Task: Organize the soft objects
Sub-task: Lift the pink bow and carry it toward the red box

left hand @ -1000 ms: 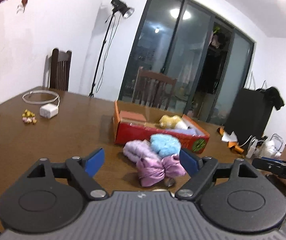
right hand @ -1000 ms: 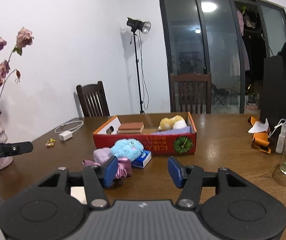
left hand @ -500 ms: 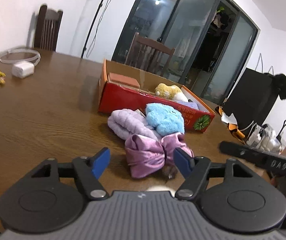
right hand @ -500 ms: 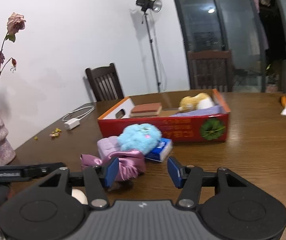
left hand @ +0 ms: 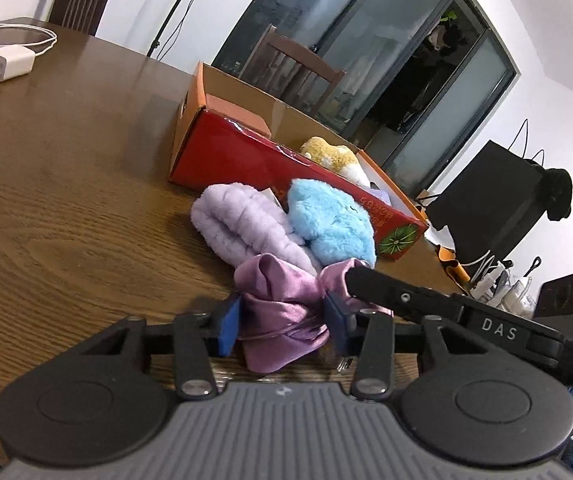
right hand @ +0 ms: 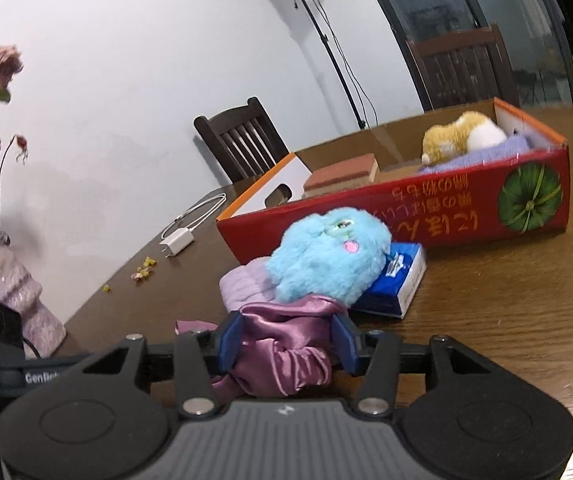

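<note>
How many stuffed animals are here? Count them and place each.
2. The blue stuffed animal sits in front of the red box; the yellow-and-white stuffed animal lies inside it. More may be hidden inside.

Both fisheye views sit low over the brown wooden surface, each close behind its own tool. They face a shared crumpled purple satin cloth from opposite sides, with the open red cardboard box in the frame's upper right.
</note>
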